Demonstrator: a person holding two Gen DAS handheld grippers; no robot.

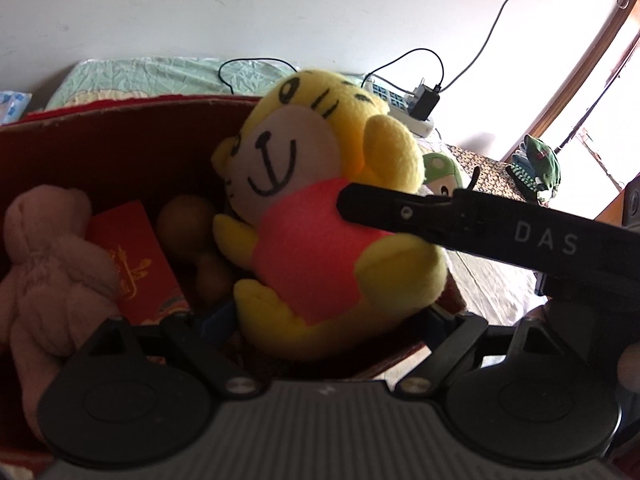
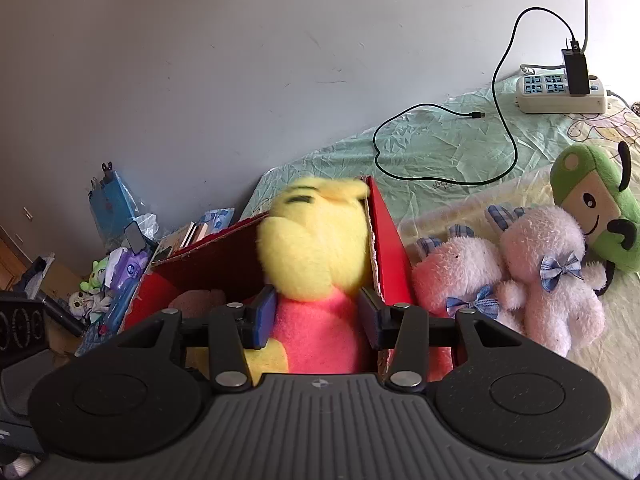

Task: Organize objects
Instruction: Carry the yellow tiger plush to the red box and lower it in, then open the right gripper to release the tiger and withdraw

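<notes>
Yellow plush tiger (image 2: 316,248), legs hidden, sits clamped in right gripper (image 2: 318,320).

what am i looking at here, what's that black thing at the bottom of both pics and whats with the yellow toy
No robot here: a person holds a two-finger gripper in each hand, each with a camera looking along its fingers. The black shape at the bottom of each picture is that gripper's own body.

In the right wrist picture, the right gripper squeezes the yellow plush toy at its pink middle, over the red box.

The left wrist picture shows the same toy from the other side; the black bar marked DAS is a finger of the right gripper. The left gripper holds nothing.

On the bed beside the box lie two pink bunnies and a green plush.
</notes>
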